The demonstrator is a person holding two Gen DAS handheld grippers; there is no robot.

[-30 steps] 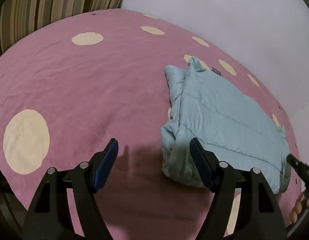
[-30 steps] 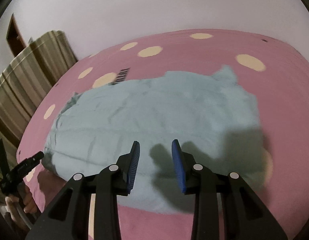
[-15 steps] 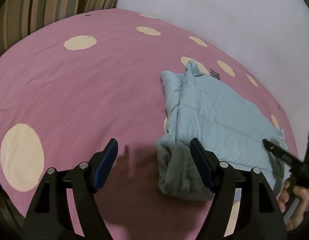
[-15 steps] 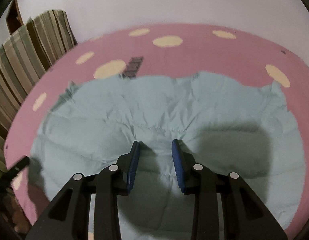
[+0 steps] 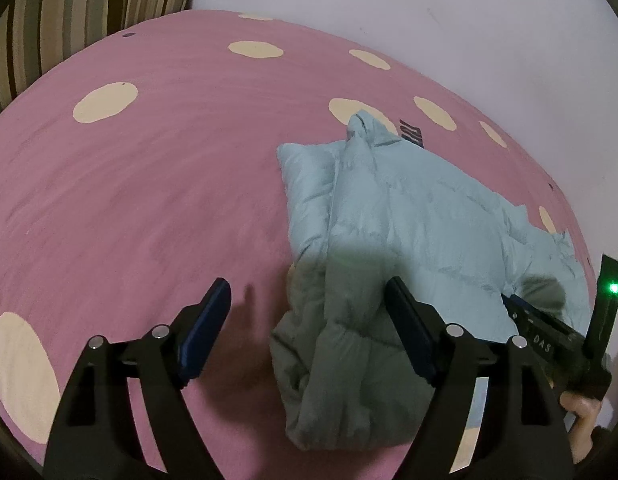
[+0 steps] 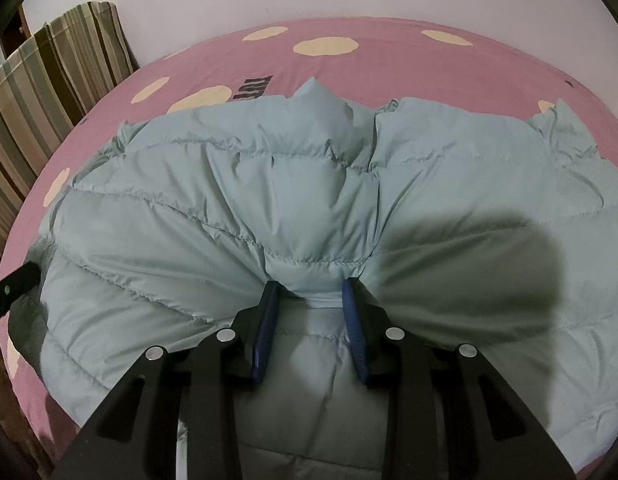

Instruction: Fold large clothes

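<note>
On the pink, cream-dotted bed (image 5: pixel 149 200), a pale blue quilted jacket (image 5: pixel 409 232), lying folded lengthwise toward the white wall (image 5: pixel 429 20). Left claw (image 5: pixel 309 316) spread wide and empty, hovering over the bed at the jacket's near end, one finger above bare sheet, the other above the fabric. Right claw (image 6: pixel 311 304) set narrow, pressed down into the jacket (image 6: pixel 269 184), puffy fabric bunched between the blue pads (image 6: pixel 265 336) and stitch lines fanning out from there; whether actually pinched, hard to tell. Striped curtain (image 6: pixel 49 88) beside the bed, against the wall.
</note>
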